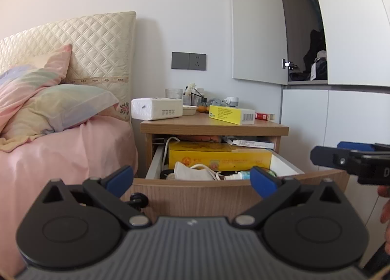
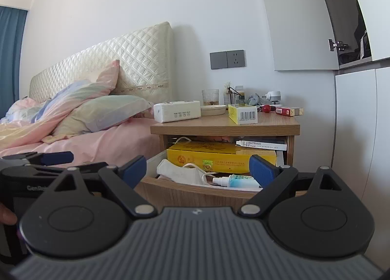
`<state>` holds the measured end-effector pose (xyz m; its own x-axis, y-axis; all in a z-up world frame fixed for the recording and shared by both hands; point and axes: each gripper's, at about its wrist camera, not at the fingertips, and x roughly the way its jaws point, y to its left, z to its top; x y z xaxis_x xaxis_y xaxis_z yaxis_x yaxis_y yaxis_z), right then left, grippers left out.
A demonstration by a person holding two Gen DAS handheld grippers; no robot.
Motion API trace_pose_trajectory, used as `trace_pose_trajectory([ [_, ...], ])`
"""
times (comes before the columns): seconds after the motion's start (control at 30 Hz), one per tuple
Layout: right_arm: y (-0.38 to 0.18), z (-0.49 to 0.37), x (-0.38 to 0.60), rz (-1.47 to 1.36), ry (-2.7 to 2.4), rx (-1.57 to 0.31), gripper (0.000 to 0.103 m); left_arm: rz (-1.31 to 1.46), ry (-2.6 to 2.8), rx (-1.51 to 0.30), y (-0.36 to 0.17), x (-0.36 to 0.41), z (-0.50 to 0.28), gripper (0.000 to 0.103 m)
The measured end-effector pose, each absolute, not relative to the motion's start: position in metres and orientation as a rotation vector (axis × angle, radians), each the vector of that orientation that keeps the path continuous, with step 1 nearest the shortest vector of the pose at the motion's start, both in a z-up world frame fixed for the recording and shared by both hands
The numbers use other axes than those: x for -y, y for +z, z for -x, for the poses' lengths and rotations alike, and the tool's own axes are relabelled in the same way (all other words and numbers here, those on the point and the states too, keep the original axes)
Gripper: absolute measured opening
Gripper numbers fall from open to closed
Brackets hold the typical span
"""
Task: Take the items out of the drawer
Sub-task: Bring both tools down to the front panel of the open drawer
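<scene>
Wooden drawer (image 2: pixel 195 192) hangs open, face mask (image 2: pixel 180 172) and spray bottle (image 2: pixel 234 180) before a yellow box (image 2: pixel 219 158); left gripper (image 1: pixel 192 178) and right gripper (image 2: pixel 198 170) both spread wide, holding nothing.

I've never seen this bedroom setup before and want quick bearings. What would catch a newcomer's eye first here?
Most striking is the open drawer of the wooden nightstand beside the pink bed, crammed with a big yellow box, a white face mask and a small spray bottle. Both the left gripper and the right gripper are open in front of it, holding nothing.
</scene>
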<state>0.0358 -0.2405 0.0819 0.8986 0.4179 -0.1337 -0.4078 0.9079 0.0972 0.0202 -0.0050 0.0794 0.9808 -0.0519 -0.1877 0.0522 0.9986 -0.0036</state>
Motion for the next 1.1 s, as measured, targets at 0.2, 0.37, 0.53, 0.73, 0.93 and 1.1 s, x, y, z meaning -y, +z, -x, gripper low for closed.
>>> trace_pose_trajectory([
  [0.2, 0.083, -0.030, 0.249, -0.115, 0.394, -0.135, 0.093, -0.016, -0.071, -0.178, 0.080, 0.007, -0.016, 0.103],
  [0.37, 0.082, -0.024, 0.245, -0.130, 0.362, -0.095, 0.093, 0.015, -0.039, -0.165, 0.081, 0.003, -0.011, 0.103],
  [0.53, 0.077, -0.023, 0.244, -0.124, 0.343, -0.064, 0.093, 0.024, -0.007, -0.152, 0.082, 0.001, -0.009, 0.103],
  [0.73, 0.067, -0.026, 0.252, -0.142, 0.317, -0.039, 0.093, 0.036, 0.005, -0.126, 0.086, 0.003, -0.001, 0.102],
  [0.93, 0.049, -0.025, 0.258, -0.176, 0.308, -0.024, 0.092, 0.005, 0.000, -0.124, 0.079, 0.019, -0.006, 0.097],
  [1.1, 0.036, -0.021, 0.250, -0.147, 0.335, -0.027, 0.074, -0.062, -0.011, -0.124, 0.065, 0.033, -0.014, 0.089],
])
